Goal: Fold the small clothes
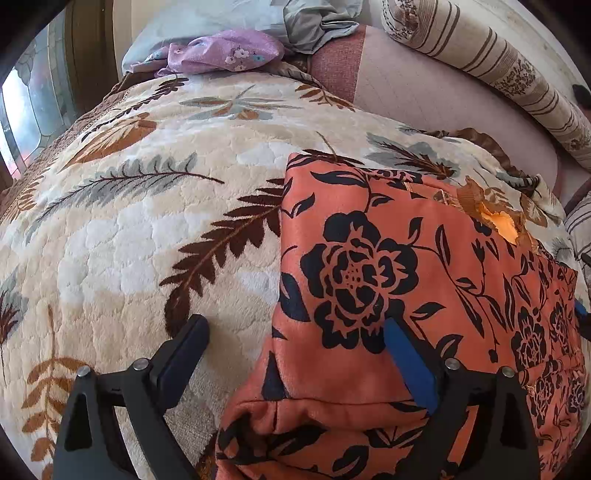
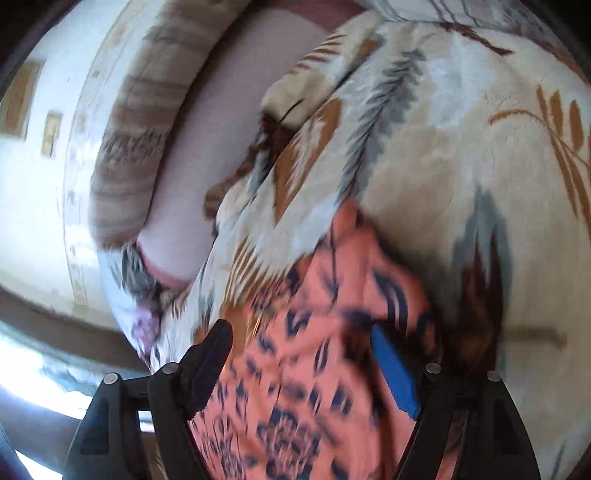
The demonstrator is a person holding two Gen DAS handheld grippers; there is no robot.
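While our left claw (image 1: pixel 295 332) stands wide open, gripping nothing, one orange flowered garment (image 1: pixel 406 258) fills the lower right of the frame on the leaf-print blanket (image 1: pixel 147 221). One purple cloth (image 1: pixel 225 50) lies at upper centre, one striped bolster (image 1: pixel 498 62) at upper right. Our right claw (image 2: pixel 301 339), blurred, gapes over the garment (image 2: pixel 314 350) at lower centre.

A cream plush blanket (image 1: pixel 155 236) with brown, orange and grey leaf prints covers most of the bed. At its far edge lie a crumpled lilac floral cloth (image 1: pixel 225 51) and a pale blue pillow (image 1: pixel 207 18) with grey fabric (image 1: pixel 314 22) bunched beside it. Along the right edge a striped bolster (image 1: pixel 491 62) rests on the pink mattress sheet (image 1: pixel 436 99).
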